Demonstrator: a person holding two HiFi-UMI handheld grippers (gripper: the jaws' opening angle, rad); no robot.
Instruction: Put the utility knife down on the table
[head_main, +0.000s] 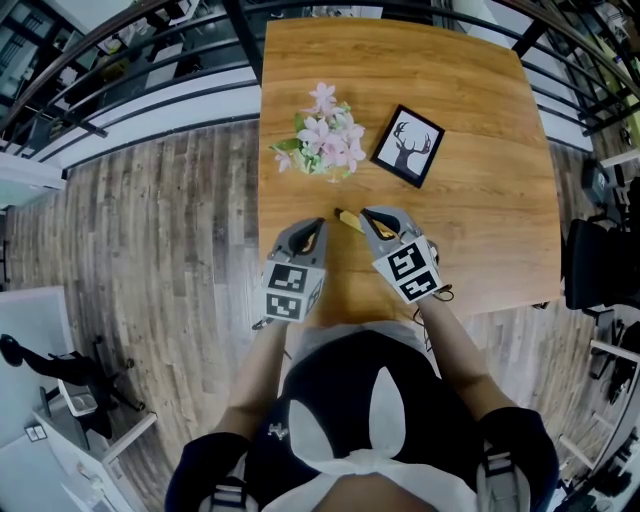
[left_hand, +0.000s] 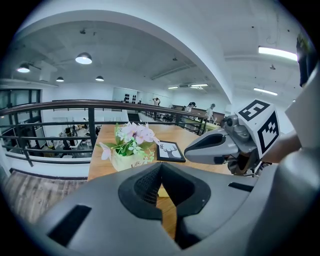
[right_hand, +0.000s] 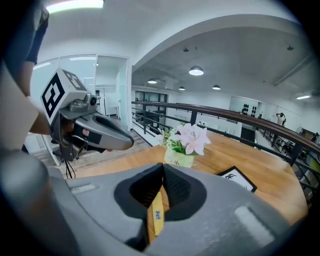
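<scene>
- knife (head_main: 349, 219) on the table (head_main: 500, 200), just ahead of the right tongs (head_main: 372, 215), right of the left tongs (head_main: 318, 228)
- flowers (head_main: 325, 135) farther ahead of both
- frame (head_main: 408, 146) beside the flowers, on their right

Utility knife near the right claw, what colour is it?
Yellow. The utility knife shows best in the right gripper view.

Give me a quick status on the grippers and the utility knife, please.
Left gripper shut, empty. Right gripper shut, empty. Utility knife flat on table between their tips. Flowers and framed picture farther back, clear of it.
</scene>
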